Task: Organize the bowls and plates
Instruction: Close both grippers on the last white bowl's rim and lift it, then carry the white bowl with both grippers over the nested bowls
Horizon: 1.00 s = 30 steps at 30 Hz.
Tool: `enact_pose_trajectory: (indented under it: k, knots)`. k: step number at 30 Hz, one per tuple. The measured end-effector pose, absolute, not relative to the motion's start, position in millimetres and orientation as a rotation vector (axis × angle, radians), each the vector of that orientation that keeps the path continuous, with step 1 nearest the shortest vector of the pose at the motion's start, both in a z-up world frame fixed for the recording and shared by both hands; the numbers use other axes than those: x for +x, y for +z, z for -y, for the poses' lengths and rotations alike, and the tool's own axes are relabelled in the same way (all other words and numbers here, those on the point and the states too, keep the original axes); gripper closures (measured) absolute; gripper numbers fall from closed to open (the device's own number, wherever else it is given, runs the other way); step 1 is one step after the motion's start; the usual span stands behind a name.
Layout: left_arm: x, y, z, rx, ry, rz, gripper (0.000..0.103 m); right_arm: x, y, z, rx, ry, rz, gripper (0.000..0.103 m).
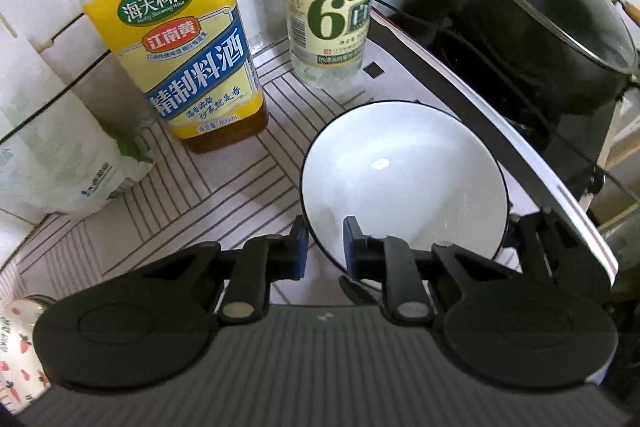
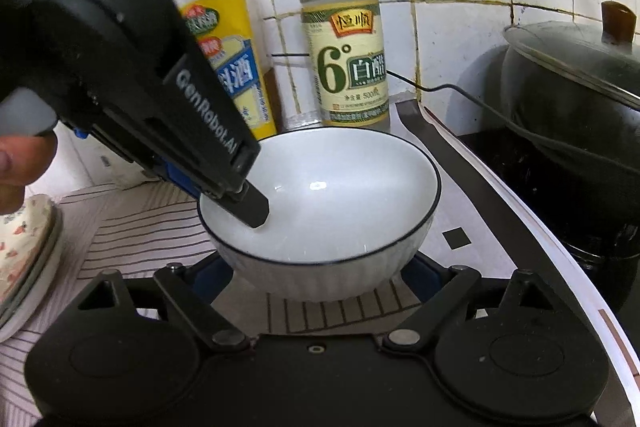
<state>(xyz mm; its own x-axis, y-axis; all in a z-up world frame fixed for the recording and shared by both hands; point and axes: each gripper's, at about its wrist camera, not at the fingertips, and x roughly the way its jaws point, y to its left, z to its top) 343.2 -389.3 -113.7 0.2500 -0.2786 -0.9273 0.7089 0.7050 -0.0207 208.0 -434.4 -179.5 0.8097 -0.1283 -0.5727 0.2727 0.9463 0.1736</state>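
Note:
A white bowl [image 1: 400, 179] with a thin dark rim is over the striped mat [image 1: 208, 187], tilted in the left wrist view. My left gripper [image 1: 325, 251] is shut on its near rim, one finger outside and one inside. In the right wrist view that inner finger [image 2: 254, 207] reaches down into the bowl [image 2: 340, 187] from the upper left. My right gripper [image 2: 322, 275] has its jaws wide around the bowl's lower body, and its blue pads [image 2: 428, 275] look pressed against both sides.
A yellow-labelled cooking wine bottle [image 1: 188, 39] and a clear vinegar bottle [image 1: 328, 15] stand just behind, against the tiled wall. A black pot with a glass lid [image 1: 540, 7] sits on the cooker at right. A patterned dish [image 2: 24, 239] lies at left.

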Motion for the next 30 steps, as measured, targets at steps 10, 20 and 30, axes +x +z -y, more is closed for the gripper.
enact_pose_trajectory:
  k: [10, 20, 30]
  knots:
    - [324, -103, 375, 0.474, -0.706, -1.106, 0.087, 190, -175, 422, 0.252, -0.212, -0.556, 0.011]
    - [299, -90, 346, 0.484, -0.674, -1.073, 0.087, 169, -168, 395, 0.208, -0.190, -0.523, 0.013]
    - [274, -62, 313, 0.486, -0.622, -1.066, 0.087, 150, -152, 363, 0.161, -0.133, -0.475, 0.013]
